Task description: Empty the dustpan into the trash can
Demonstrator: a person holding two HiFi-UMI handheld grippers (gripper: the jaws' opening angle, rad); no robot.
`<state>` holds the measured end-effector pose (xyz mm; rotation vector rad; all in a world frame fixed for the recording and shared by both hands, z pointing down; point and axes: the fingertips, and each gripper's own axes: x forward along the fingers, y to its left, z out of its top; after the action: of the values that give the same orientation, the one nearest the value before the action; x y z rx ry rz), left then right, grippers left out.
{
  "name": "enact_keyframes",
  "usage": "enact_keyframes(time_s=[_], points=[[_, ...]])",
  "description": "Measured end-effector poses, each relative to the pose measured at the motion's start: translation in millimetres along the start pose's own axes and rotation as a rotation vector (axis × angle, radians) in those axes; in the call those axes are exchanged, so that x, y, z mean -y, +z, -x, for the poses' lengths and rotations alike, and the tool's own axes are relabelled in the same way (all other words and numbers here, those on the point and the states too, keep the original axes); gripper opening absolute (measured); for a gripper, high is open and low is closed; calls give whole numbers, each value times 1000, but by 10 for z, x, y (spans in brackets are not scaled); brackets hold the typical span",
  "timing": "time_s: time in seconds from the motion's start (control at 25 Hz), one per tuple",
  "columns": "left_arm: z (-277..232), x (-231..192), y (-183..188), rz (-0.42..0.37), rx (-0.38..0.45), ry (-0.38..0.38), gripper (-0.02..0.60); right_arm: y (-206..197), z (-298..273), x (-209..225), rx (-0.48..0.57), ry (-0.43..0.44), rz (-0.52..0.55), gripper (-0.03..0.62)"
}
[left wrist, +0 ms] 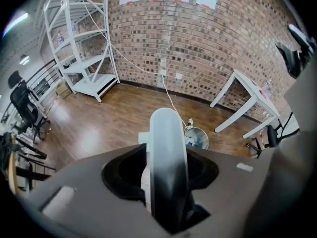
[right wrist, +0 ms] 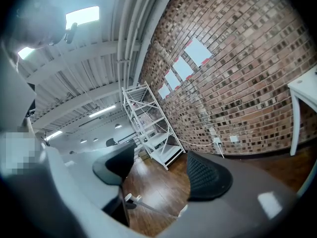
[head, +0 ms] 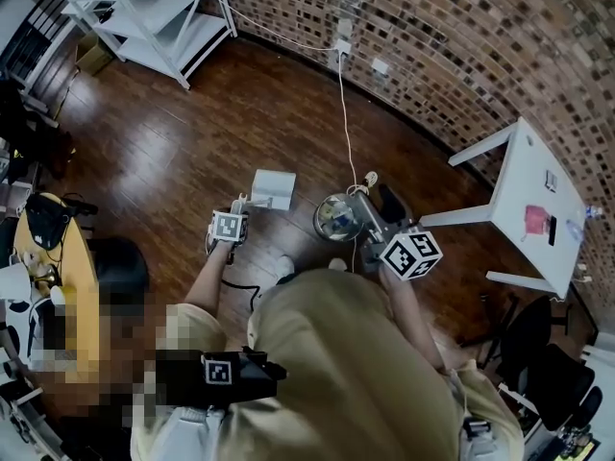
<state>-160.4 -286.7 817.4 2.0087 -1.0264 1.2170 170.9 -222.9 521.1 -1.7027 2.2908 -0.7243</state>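
The white dustpan (head: 272,188) rests on the wooden floor ahead of the person, and its long pale handle (left wrist: 166,152) runs up between the jaws of my left gripper (head: 238,206). Dark gaps show on both sides of the handle, so the left gripper (left wrist: 167,175) is open around it. The round trash can (head: 336,217) stands just right of the dustpan, with scraps inside it (left wrist: 196,138). My right gripper (head: 375,202) hovers at the can's right side and points nearly level. Its black pads (right wrist: 208,175) stand apart, with only floor showing between them.
A white table (head: 538,200) stands against the brick wall at the right. A white shelf rack (head: 154,17) fills the far left corner. A white cable (head: 343,94) runs from a wall socket down to the can. A cluttered desk (head: 58,257) lies at the left.
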Motion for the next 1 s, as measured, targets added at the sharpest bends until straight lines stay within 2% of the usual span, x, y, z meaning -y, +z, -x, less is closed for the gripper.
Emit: enact_keyframes(time_s=[0.08, 0.2, 0.32, 0.48, 0.6, 0.76, 1.0], points=[[82, 72, 69, 29, 29, -42, 249, 8, 4, -17, 2, 11, 0, 321], [309, 56, 185, 5, 77, -37, 290, -12, 7, -59, -1, 27, -4, 321], [683, 57, 368, -18, 160, -25, 339, -29, -11, -95, 1, 44, -7, 321], [1283, 79, 603, -67, 296, 10, 345, -5, -37, -133, 16, 60, -2, 321], [1662, 97, 863, -55, 415, 21, 352, 67, -86, -183, 35, 67, 9, 321], [2053, 259, 1225, -29, 571, -7, 371, 187, -143, -325, 64, 80, 37, 321], [2578, 569, 1707, -52, 771, -38, 371, 335, -169, -444, 109, 76, 110, 321]])
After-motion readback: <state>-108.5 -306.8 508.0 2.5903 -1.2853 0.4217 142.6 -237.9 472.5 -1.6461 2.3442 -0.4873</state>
